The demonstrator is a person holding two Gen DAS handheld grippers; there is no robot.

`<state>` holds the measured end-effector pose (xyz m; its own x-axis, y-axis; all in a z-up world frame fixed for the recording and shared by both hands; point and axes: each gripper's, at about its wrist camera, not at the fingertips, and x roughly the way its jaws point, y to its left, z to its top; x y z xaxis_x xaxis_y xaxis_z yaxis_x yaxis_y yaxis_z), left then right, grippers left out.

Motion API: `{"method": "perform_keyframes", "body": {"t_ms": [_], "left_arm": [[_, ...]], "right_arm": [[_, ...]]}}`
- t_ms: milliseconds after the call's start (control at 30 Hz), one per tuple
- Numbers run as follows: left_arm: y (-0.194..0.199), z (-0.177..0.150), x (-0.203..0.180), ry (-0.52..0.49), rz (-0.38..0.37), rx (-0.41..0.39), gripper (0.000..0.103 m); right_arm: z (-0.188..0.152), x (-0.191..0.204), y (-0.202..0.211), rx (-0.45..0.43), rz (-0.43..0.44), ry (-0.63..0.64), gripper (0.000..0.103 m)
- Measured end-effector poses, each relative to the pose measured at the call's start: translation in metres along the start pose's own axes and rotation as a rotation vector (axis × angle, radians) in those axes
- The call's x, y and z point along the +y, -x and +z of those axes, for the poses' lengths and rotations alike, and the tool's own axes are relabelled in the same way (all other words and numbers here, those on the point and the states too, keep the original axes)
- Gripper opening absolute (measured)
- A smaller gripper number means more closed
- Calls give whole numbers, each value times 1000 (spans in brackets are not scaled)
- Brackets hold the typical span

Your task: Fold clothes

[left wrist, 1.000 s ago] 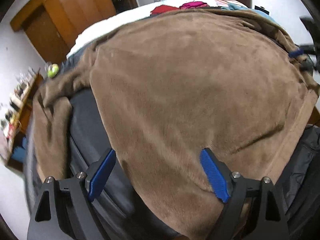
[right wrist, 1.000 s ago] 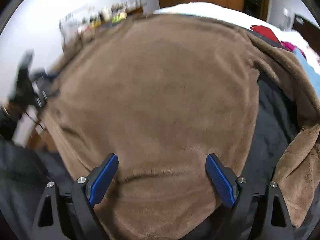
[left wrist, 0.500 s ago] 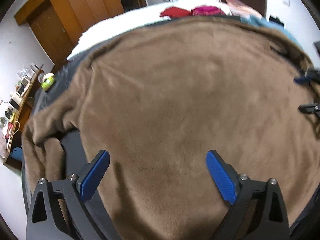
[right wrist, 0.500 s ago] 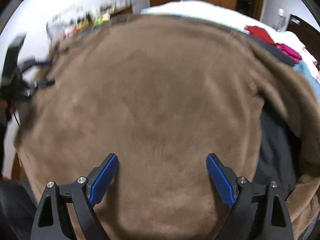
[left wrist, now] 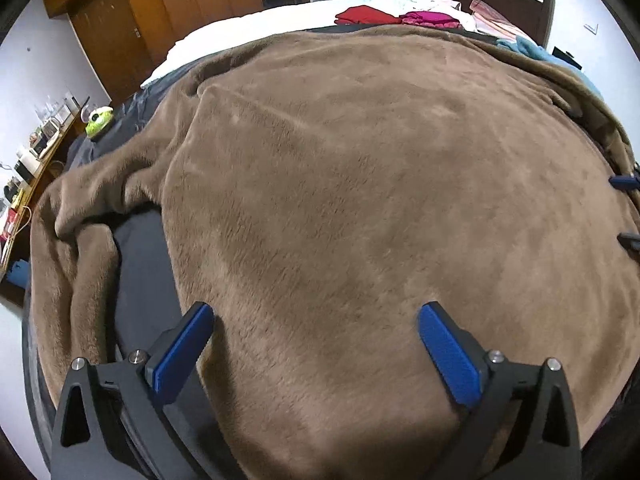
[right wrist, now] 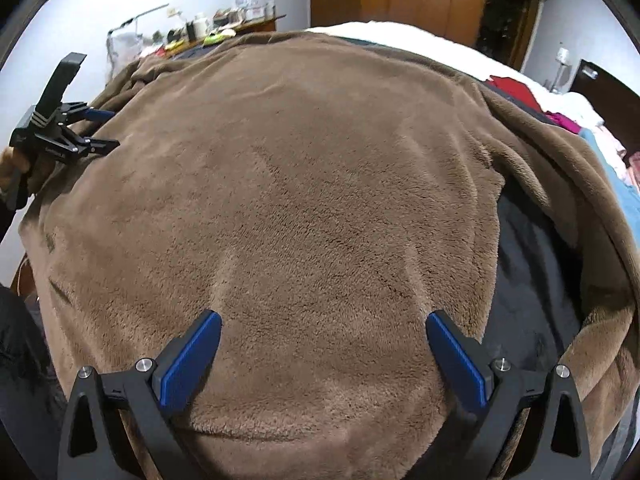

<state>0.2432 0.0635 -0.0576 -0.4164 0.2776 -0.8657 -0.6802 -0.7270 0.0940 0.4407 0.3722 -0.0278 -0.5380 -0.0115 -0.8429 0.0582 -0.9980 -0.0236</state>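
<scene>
A large brown fleece garment (left wrist: 360, 184) lies spread over the bed and fills both views (right wrist: 288, 184). One sleeve (left wrist: 80, 232) trails off at the left in the left wrist view; the other sleeve (right wrist: 572, 184) runs down the right in the right wrist view. My left gripper (left wrist: 316, 320) is open, its blue pads low over the garment's near part. My right gripper (right wrist: 324, 320) is open, low over the near hem. Each gripper shows in the other's view: the left one (right wrist: 102, 128) at the garment's left edge, the right one (left wrist: 626, 208) at its right edge.
A dark grey sheet (left wrist: 140, 280) lies under the garment on a white bed (left wrist: 248, 20). Folded red (left wrist: 362, 14) and magenta clothes (left wrist: 430, 19) sit by the headboard. A cluttered desk (left wrist: 28, 160) stands along the wall. Wooden wardrobes (left wrist: 160, 4) stand behind.
The garment has dropped from a lifted, bunched hang and now lies spread flat over the bed. Both grippers have come lower and closer to its near edge, still open.
</scene>
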Motion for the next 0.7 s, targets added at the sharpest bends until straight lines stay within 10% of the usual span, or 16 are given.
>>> {"method": "perform_keyframes", "body": {"t_ms": [367, 567, 700], "left_arm": [[41, 45, -27, 68, -117, -101, 103], [50, 59, -51, 54, -170, -128, 103], [59, 68, -67, 12, -175, -150, 103]], "right_arm": [[-54, -43, 86, -238, -307, -261, 102], [-106, -85, 108, -155, -420, -413, 50], [-128, -91, 105, -119, -385, -443, 47]]}}
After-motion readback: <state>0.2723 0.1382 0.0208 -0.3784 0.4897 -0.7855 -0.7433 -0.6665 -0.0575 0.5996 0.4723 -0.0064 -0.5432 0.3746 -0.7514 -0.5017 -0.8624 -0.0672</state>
